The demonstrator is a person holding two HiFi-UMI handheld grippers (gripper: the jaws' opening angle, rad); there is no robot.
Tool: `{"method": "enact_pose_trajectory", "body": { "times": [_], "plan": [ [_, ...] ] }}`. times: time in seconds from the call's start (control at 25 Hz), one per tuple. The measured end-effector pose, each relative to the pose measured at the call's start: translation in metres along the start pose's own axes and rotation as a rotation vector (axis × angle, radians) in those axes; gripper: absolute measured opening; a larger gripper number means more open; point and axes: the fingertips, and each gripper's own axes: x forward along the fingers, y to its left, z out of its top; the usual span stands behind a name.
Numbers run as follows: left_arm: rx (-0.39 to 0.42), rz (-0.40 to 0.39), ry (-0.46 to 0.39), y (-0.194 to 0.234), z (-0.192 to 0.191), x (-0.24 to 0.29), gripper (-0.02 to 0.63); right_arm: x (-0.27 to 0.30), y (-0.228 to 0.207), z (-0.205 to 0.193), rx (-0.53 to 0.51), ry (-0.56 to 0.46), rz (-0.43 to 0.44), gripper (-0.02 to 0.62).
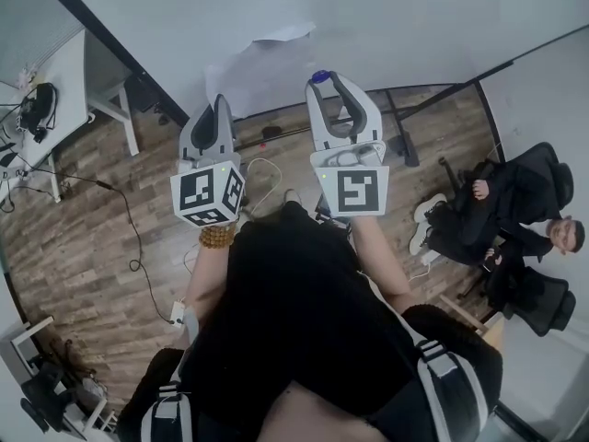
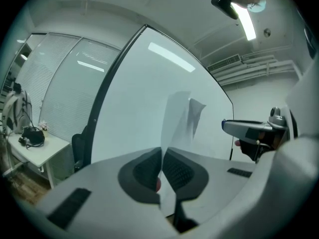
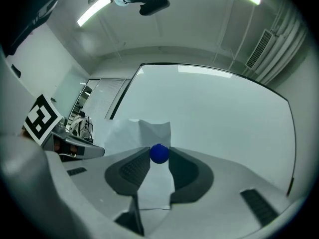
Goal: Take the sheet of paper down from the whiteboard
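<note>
A white sheet of paper (image 1: 260, 70) hangs on the whiteboard (image 1: 386, 26), its top corner curling off. My left gripper (image 1: 221, 107) is shut on the sheet's lower left edge; in the left gripper view the paper (image 2: 180, 116) runs up from between the closed jaws of the left gripper (image 2: 163, 169). My right gripper (image 1: 322, 81) is at the sheet's right edge, shut on a round blue magnet (image 1: 319, 76). In the right gripper view the magnet (image 3: 159, 153) sits at the jaw tips of the right gripper (image 3: 159, 159), with the paper (image 3: 149, 133) behind it.
The whiteboard stands on a black frame with feet (image 1: 401, 141) on the wooden floor. A white desk (image 1: 55, 90) stands at the left with cables on the floor. A person (image 1: 515, 219) sits in a black chair at the right.
</note>
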Motion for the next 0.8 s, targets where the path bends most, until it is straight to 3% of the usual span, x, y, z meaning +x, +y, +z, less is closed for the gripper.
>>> {"method": "enact_pose_trajectory", "body": {
  "times": [0.28, 0.64, 0.8],
  "plan": [
    [-0.001, 0.005, 0.017, 0.000, -0.007, -0.019, 0.009, -0.010, 0.021, -0.020, 0.047, 0.046, 0.036, 0.117],
    [0.115, 0.040, 0.001, 0.002, -0.004, -0.039, 0.009, -0.018, 0.049, -0.031, 0.093, 0.078, 0.052, 0.117],
    [0.123, 0.048, -0.005, 0.002, -0.003, -0.043, 0.009, -0.020, 0.058, -0.031, 0.104, 0.085, 0.065, 0.117]
  ]
}}
